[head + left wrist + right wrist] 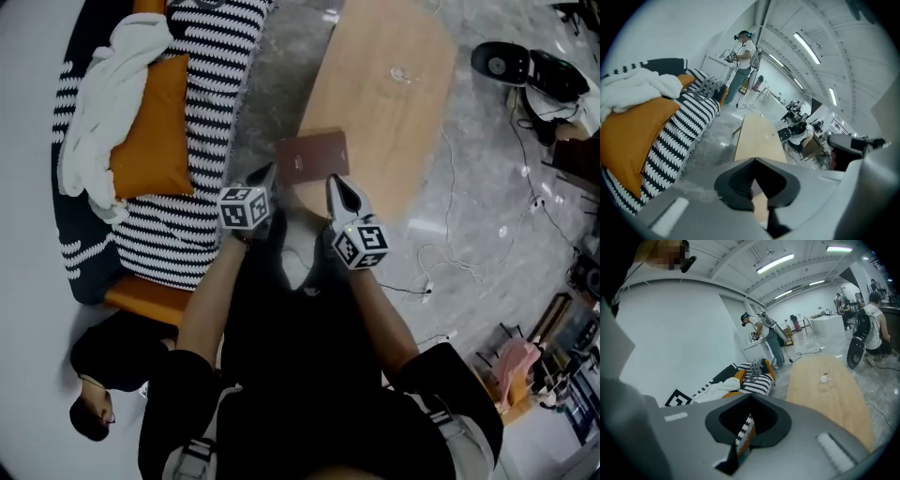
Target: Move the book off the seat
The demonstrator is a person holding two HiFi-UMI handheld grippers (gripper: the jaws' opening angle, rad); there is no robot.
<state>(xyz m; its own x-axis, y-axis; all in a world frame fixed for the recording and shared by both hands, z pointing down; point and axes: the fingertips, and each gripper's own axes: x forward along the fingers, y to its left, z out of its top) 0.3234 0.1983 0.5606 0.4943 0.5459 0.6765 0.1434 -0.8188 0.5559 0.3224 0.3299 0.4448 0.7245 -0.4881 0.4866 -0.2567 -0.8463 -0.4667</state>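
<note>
Book: the brown book [312, 157] lay on the near end of the wooden table [384, 112], clear of the striped seat [202, 122].
Left gripper [269, 172]: jaws closed together, nothing between them, tip just beside the book's near corner.
Right gripper [334, 182]: jaws drawn together, empty, at the book's near edge.

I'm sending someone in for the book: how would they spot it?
Find the oval wooden table beside the striped sofa. At its near end lies the book: flat, rectangular, dark reddish-brown, the only dark thing on that pale top.
</note>
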